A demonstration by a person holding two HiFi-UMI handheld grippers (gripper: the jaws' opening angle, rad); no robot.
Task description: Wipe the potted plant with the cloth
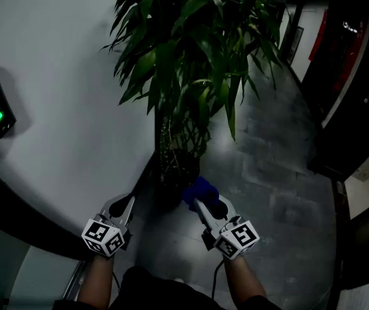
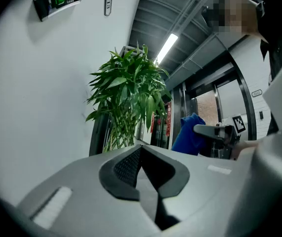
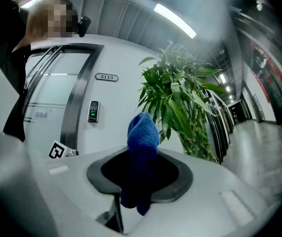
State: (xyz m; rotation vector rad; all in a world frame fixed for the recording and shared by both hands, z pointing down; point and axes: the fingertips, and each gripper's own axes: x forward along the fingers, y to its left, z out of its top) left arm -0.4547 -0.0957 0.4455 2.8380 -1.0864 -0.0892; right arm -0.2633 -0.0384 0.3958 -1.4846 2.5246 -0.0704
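floor point(image 1: 281, 173): grey tiles | on it: potted plant point(image 1: 187, 63) beside wall point(image 1: 61, 76)

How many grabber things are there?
2. The left gripper is near the wall, shut and empty. The right gripper, by the potted plant, holds the blue cloth.

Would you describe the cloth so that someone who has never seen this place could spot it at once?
Find the tall potted plant standing beside the white wall. Down by its dark pot is the right gripper, and the cloth is the bunched piece clamped in its jaws. It is the only bright blue thing among green leaves and grey floor.
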